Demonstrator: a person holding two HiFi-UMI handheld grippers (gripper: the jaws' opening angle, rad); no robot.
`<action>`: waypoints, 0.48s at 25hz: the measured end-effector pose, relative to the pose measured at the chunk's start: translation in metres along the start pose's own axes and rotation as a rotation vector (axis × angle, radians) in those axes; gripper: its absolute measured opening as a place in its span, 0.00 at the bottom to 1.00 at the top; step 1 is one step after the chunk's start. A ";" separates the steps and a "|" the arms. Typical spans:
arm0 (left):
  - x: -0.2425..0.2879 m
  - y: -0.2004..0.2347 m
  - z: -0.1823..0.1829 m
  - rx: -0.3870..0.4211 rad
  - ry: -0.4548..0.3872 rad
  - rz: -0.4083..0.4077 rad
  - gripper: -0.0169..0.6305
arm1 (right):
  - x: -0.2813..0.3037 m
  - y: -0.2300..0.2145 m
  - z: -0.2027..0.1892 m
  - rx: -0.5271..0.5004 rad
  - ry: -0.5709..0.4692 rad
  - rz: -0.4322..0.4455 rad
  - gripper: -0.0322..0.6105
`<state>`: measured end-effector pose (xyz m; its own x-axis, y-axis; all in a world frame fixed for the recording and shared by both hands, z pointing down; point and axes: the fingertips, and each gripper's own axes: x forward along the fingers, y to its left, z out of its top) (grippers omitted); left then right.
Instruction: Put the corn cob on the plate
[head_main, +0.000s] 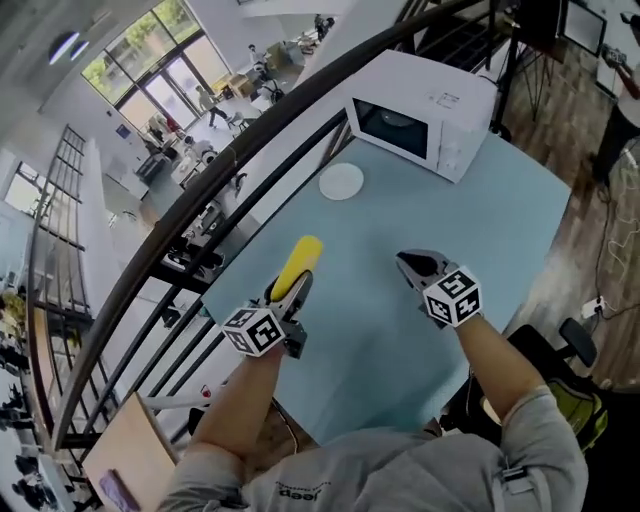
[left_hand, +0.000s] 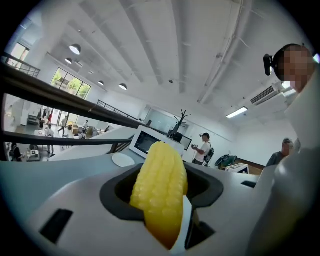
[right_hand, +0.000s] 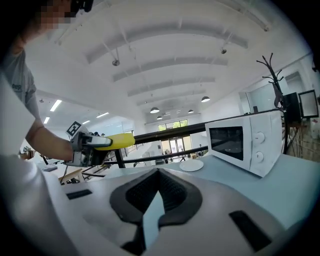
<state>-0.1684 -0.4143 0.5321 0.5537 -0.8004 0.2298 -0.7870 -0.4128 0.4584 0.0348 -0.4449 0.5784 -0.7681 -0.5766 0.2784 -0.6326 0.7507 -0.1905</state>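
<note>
A yellow corn cob (head_main: 297, 262) sticks out forward from my left gripper (head_main: 296, 285), whose jaws are shut on its rear half above the left part of the light blue table (head_main: 390, 340). In the left gripper view the cob (left_hand: 161, 190) fills the space between the jaws. The small white plate (head_main: 341, 181) lies empty farther ahead, next to the microwave (head_main: 420, 115). My right gripper (head_main: 407, 262) hovers to the right of the cob with its jaws together and nothing in them. The right gripper view shows the cob (right_hand: 114, 141) off to the left and the plate (right_hand: 191, 165) ahead.
A white microwave (right_hand: 245, 140) stands at the table's far right, door shut. A dark curved railing (head_main: 200, 190) runs along the table's left edge over an open drop. An office chair (head_main: 575, 345) is at the table's right side. A person (left_hand: 204, 148) stands far behind the table.
</note>
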 end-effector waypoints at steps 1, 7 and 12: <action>0.013 0.014 0.001 0.006 0.005 0.002 0.38 | 0.010 0.000 -0.003 -0.002 0.008 -0.004 0.08; 0.096 0.082 0.003 0.072 0.055 0.034 0.38 | 0.077 -0.041 -0.007 -0.051 0.049 -0.029 0.08; 0.153 0.127 0.007 0.107 0.096 0.061 0.38 | 0.136 -0.081 0.002 -0.084 0.051 -0.048 0.08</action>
<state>-0.1855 -0.5924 0.6199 0.5234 -0.7825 0.3373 -0.8416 -0.4130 0.3481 -0.0187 -0.5844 0.6293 -0.7300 -0.5965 0.3336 -0.6560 0.7485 -0.0971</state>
